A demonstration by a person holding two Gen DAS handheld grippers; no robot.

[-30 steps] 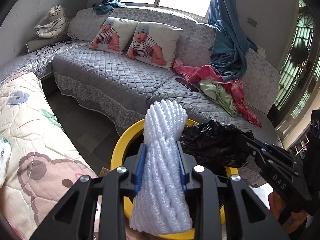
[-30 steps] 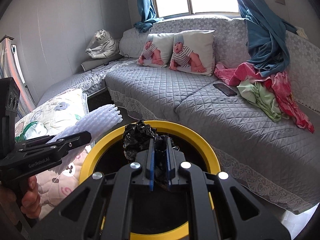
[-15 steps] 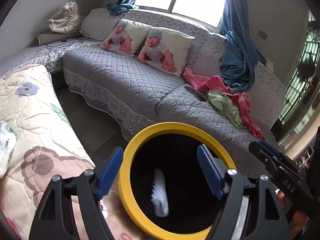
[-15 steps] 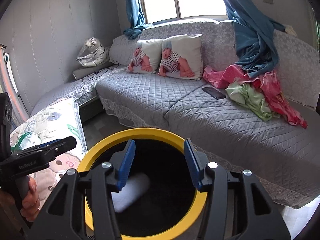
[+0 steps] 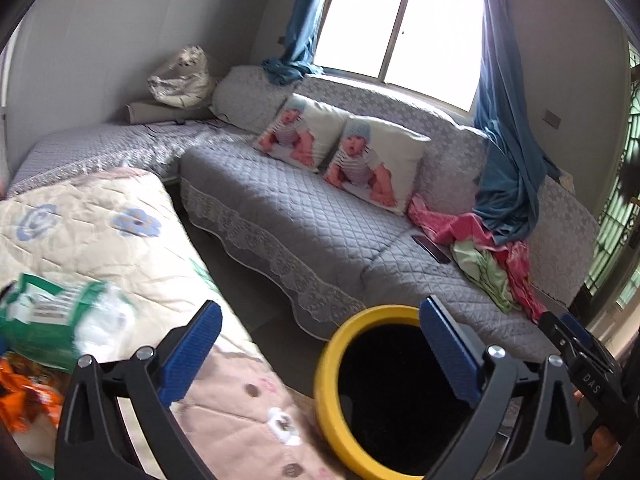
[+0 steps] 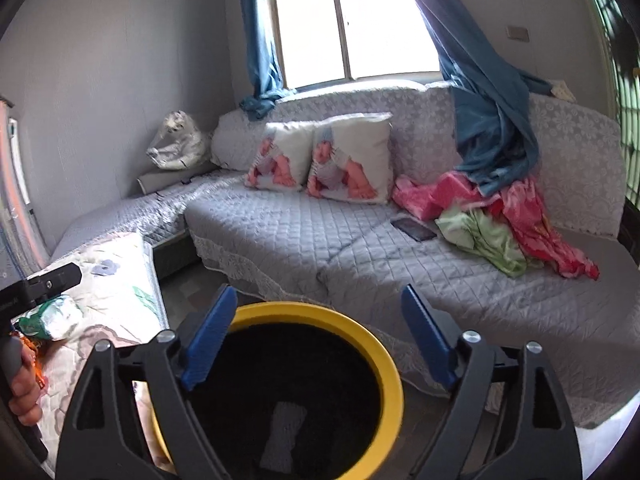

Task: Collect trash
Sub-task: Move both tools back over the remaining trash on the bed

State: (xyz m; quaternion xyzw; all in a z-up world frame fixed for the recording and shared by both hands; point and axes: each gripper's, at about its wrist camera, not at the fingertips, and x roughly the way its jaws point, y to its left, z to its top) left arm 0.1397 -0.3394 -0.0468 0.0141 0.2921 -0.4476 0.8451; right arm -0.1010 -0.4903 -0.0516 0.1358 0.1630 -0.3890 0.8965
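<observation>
A yellow-rimmed black bin [image 5: 326, 392] stands on the floor between the quilted table and the sofa; it also shows in the right wrist view [image 6: 390, 364]. White foam netting [image 6: 282, 436] lies inside it. My left gripper [image 5: 320, 352] is open and empty, up and left of the bin, over the quilt edge. My right gripper [image 6: 320, 340] is open and empty above the bin's mouth. A green and white wrapper [image 5: 60, 316] and an orange wrapper [image 5: 24, 396] lie on the quilt at the left; the green one shows in the right wrist view [image 6: 48, 318].
A floral quilt [image 5: 120, 248] covers the table at the left. A grey quilted sofa [image 5: 320, 232] runs behind, with two baby-print cushions [image 5: 352, 160], a phone [image 5: 432, 248], pink and green clothes [image 5: 492, 256] and a blue curtain [image 5: 508, 176].
Both grippers opened and let the foam netting and black bag fall into the bin. Since then the left gripper has swung left over the quilt and both have risen.
</observation>
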